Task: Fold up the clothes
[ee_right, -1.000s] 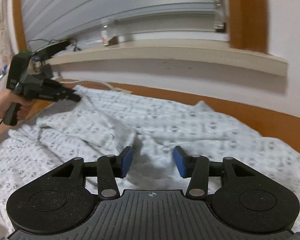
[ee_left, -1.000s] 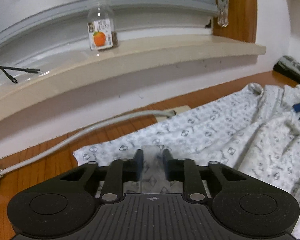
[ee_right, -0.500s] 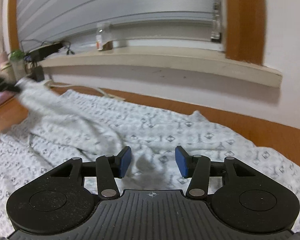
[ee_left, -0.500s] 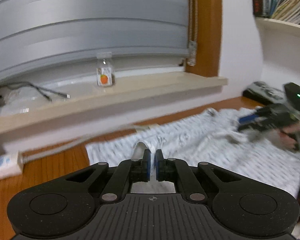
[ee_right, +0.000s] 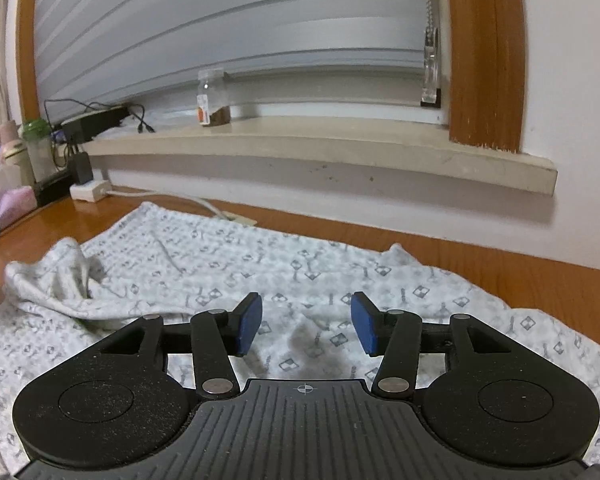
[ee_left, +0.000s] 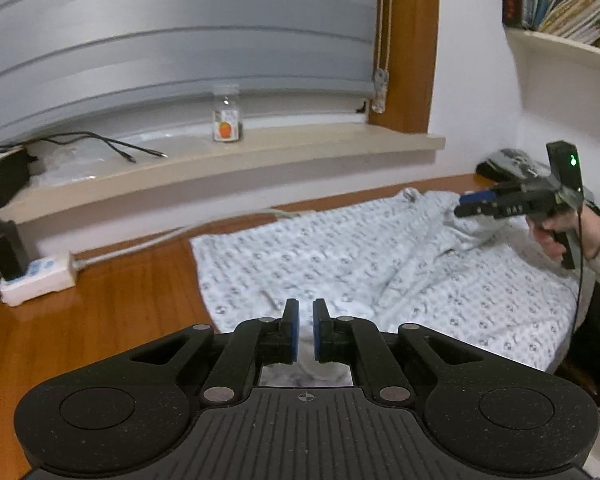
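Below the window sill [ee_left: 220, 160], the patterned garment [ee_left: 340, 248] lies spread on the wooden tabletop [ee_left: 100, 300]. Its far edge runs along the strip of bare wood beneath the sill. It is mostly flat, with a long crease through the middle.

Change, left side: half a second ago my left gripper [ee_left: 306, 330] was pinched on a raised loop of cloth. Now its pads stand a narrow slit apart, and I can see no cloth in the slit. The gripper sits higher and further back from the sill. From the right wrist view, a bunched ridge [ee_right: 60, 280] lies on top of the garment at its left end, with nothing holding it. I read this as the flap having been let go there.

Right side: my right gripper [ee_right: 304, 326] hangs just above the cloth with its pads wide apart, as in both earlier frames. It holds nothing.

Judgement: one end of the garment has come inward, but it landed rumpled, not as a clean fold. That ridge probably wants flattening. How many folds are left, I cannot tell.

Also around the sill: a small bottle [ee_left: 227, 120] stands on it, and a power strip [ee_left: 36, 276] lies below its left end.
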`<state>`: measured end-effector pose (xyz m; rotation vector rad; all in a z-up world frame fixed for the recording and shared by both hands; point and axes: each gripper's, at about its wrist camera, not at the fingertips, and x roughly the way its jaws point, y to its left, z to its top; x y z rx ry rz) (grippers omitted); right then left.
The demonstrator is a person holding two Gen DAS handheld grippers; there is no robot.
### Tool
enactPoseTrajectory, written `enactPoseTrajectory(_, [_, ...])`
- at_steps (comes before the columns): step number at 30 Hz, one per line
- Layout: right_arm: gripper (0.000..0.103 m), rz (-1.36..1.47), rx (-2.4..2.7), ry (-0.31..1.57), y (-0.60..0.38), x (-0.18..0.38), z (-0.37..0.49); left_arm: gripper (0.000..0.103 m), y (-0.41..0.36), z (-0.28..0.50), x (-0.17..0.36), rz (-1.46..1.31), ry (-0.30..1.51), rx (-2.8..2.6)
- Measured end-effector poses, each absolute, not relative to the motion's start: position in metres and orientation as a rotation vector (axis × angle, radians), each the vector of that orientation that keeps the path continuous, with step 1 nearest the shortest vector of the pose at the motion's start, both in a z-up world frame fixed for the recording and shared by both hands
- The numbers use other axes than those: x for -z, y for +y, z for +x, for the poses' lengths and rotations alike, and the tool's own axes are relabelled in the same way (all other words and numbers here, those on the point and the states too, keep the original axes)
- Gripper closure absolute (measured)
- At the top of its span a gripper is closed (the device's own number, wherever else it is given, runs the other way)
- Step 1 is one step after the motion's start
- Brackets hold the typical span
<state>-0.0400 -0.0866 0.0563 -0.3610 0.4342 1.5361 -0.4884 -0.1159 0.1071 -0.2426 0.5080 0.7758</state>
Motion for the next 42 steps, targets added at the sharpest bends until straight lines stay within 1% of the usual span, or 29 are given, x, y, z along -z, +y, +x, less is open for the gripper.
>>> enactPoseTrajectory(1, [0.053, -0.377, -1.531, 0.429, -0.087, -0.055, -0.041, 0.083, -0.115, -0.491, -0.108, -0.245, 0.500, -0.783])
enactPoseTrajectory(5, [0.053, -0.425, -1.495, 0.423, -0.086, -0.047, -0.037, 0.081, -0.103, -0.493, -0.104, -0.278, 0.481, -0.799])
enactPoseTrajectory(6, [0.053, -0.426, -1.485, 0.429, -0.086, -0.045, -0.034, 0.077, -0.098, -0.491, -0.100, -0.288, 0.482, -0.797])
enactPoseTrajectory(7, [0.053, -0.426, -1.475, 0.435, -0.086, -0.042, -0.030, 0.066, -0.093, -0.488, -0.097, -0.293, 0.485, -0.799])
enactPoseTrajectory(8, [0.053, -0.430, -1.459, 0.439, -0.086, -0.040, -0.026, 0.060, -0.088, -0.484, -0.093, -0.296, 0.489, -0.803])
enactPoseTrajectory(10, [0.053, -0.454, -1.428, 0.429, -0.088, -0.035, -0.021, 0.056, -0.074, -0.475, -0.084, -0.310, 0.497, -0.810])
enactPoseTrajectory(13, [0.053, -0.490, -1.392, 0.412, -0.091, -0.030, -0.017, 0.044, -0.050, -0.463, -0.071, -0.360, 0.499, -0.808])
enactPoseTrajectory(14, [0.053, -0.495, -1.386, 0.413, -0.093, -0.028, -0.015, 0.043, -0.042, -0.460, -0.067, -0.382, 0.501, -0.802])
enactPoseTrajectory(16, [0.053, -0.493, -1.379, 0.425, -0.094, -0.025, -0.011, 0.044, -0.028, -0.454, -0.059, -0.419, 0.508, -0.791])
enactPoseTrajectory(18, [0.052, -0.481, -1.377, 0.438, -0.096, -0.024, -0.007, 0.051, -0.021, -0.448, -0.052, -0.425, 0.547, -0.773])
enactPoseTrajectory(19, [0.052, -0.471, -1.378, 0.444, -0.097, -0.024, -0.004, 0.057, -0.017, -0.444, -0.048, -0.427, 0.568, -0.764])
enactPoseTrajectory(20, [0.052, -0.472, -1.378, 0.443, -0.097, -0.024, -0.004, 0.072, -0.017, -0.442, -0.045, -0.421, 0.581, -0.755])
enactPoseTrajectory(21, [0.052, -0.474, -1.378, 0.442, -0.097, -0.024, -0.003, 0.083, -0.017, -0.439, -0.044, -0.414, 0.593, -0.745])
enactPoseTrajectory(22, [0.052, -0.475, -1.376, 0.441, -0.097, -0.024, -0.003, 0.101, -0.019, -0.437, -0.044, -0.394, 0.600, -0.736])
enactPoseTrajectory(24, [0.052, -0.477, -1.373, 0.441, -0.097, -0.024, -0.003, 0.101, -0.024, -0.435, -0.053, -0.353, 0.589, -0.735])
enactPoseTrajectory(32, [0.052, -0.462, -1.359, 0.448, -0.097, -0.023, -0.001, 0.101, -0.029, -0.444, -0.126, -0.222, 0.386, -0.830])
enactPoseTrajectory(35, [0.052, -0.460, -1.354, 0.440, -0.098, -0.023, -0.001, 0.101, -0.021, -0.449, -0.141, -0.233, 0.339, -0.853])
enactPoseTrajectory(36, [0.051, -0.459, -1.352, 0.438, -0.098, -0.023, -0.001, 0.101, -0.017, -0.447, -0.134, -0.237, 0.370, -0.872])
enactPoseTrajectory(37, [0.051, -0.458, -1.350, 0.435, -0.098, -0.023, -0.001, 0.096, -0.012, -0.445, -0.124, -0.242, 0.414, -0.894])
enactPoseTrajectory(38, [0.051, -0.457, -1.351, 0.439, -0.098, -0.023, -0.001, 0.083, -0.007, -0.442, -0.114, -0.246, 0.457, -0.916])
enactPoseTrajectory(39, [0.050, -0.457, -1.352, 0.443, -0.097, -0.023, 0.000, 0.075, -0.002, -0.440, -0.103, -0.251, 0.501, -0.938])
enactPoseTrajectory(40, [0.047, -0.455, -1.352, 0.444, -0.097, -0.023, 0.000, 0.069, 0.003, -0.437, -0.093, -0.255, 0.545, -0.959])
enactPoseTrajectory(41, [0.044, -0.453, -1.352, 0.444, -0.098, -0.023, 0.000, 0.069, 0.004, -0.437, -0.084, -0.253, 0.572, -0.976])
enactPoseTrajectory(42, [0.044, -0.450, -1.354, 0.444, -0.098, -0.024, 0.001, 0.069, 0.005, -0.438, -0.075, -0.266, 0.584, -0.982])
